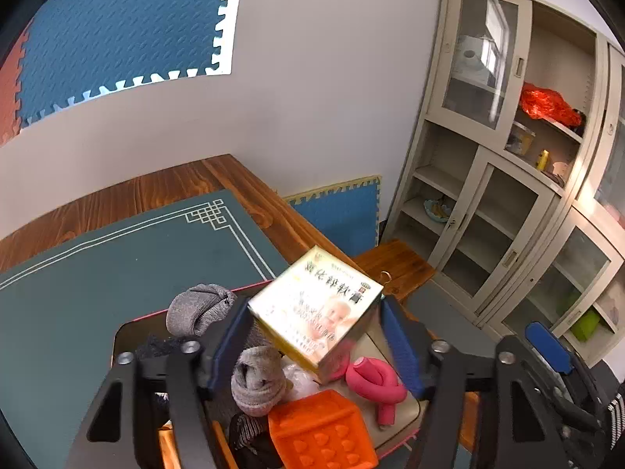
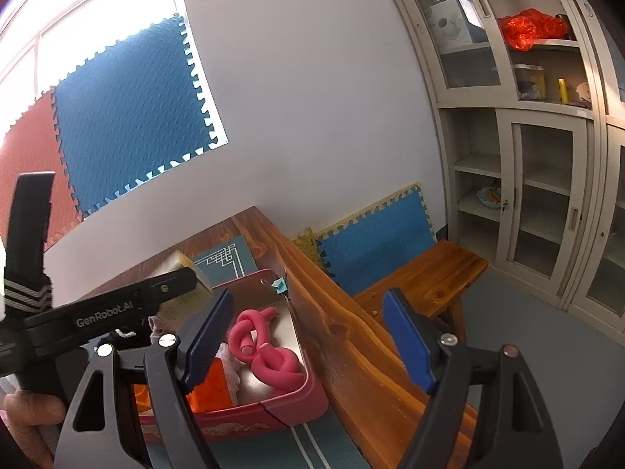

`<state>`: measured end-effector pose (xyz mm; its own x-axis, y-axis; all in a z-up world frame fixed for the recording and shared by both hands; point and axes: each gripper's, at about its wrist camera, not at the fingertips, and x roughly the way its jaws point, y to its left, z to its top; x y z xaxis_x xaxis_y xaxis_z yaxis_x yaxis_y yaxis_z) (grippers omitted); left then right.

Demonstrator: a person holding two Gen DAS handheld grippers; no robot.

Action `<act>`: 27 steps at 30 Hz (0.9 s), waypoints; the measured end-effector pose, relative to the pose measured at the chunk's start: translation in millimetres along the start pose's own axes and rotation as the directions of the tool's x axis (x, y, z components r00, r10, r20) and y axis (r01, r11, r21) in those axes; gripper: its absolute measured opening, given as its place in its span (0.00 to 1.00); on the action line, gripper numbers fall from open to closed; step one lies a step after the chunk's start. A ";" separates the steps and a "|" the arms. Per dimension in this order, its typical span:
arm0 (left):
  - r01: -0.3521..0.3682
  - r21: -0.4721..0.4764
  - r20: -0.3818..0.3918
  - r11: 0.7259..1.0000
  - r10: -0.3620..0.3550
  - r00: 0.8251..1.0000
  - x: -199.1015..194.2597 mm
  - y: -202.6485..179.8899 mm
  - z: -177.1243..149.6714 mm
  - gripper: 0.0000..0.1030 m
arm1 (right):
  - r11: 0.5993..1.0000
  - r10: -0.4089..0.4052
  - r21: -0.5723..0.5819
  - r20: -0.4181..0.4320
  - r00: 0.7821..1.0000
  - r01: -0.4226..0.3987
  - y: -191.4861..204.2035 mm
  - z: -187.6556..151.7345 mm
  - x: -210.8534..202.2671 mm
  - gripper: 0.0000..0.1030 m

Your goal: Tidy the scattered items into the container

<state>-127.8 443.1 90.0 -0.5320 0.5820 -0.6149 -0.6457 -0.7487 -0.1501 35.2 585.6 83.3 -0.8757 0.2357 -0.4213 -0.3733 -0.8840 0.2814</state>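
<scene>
While the left gripper (image 1: 316,336) hangs over the red container (image 2: 300,398) on the table (image 2: 351,336), a cream box (image 1: 316,305) sits between its blue fingers (image 1: 402,348), which look parted from its sides. Inside lie grey socks (image 1: 258,383), a pink foam twist (image 1: 375,383) and an orange tray (image 1: 320,430). The right gripper (image 2: 312,344) stands wide apart, holding nothing.

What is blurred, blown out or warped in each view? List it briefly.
Left wrist view: the yellow box is motion-smeared and its print is soft; the fisheye bows the cabinet and blackens the corners. Right wrist view: the window is blown out to white, sunlight streaks the cabinet's upper shelves, and the table edge curves.
</scene>
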 end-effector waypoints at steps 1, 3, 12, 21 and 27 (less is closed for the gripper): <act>-0.001 -0.006 0.004 1.000 0.001 1.000 -0.5 1.0 -0.2 0.86 | 1.000 0.001 -0.003 -0.001 1.000 -0.001 1.1 0.0 0.2 0.79; 0.000 -0.019 0.012 1.000 0.000 1.000 -3.2 3.1 -0.5 0.86 | 1.000 0.005 -0.008 -0.003 1.000 -0.005 3.4 -0.1 0.6 0.79; -0.007 -0.044 0.044 0.999 0.009 0.999 -23.4 12.6 -2.2 0.86 | 1.000 0.010 -0.004 -0.019 1.000 -0.010 3.0 -2.0 6.3 0.79; -0.058 -0.040 0.066 0.997 0.061 0.996 -52.7 23.6 -14.4 0.86 | 0.999 0.022 -0.023 -0.029 0.999 -0.022 8.7 -5.6 9.7 0.79; -0.079 -0.064 0.066 0.995 0.083 0.994 -74.8 37.5 -31.8 0.86 | 0.999 0.039 -0.028 -0.037 0.999 -0.040 11.6 -8.2 12.8 0.79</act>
<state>-94.8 361.4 105.7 -0.6190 0.5373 -0.5729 -0.5653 -0.8111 -0.1499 22.2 575.0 74.1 -0.8779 0.1860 -0.4412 -0.3291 -0.9037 0.2739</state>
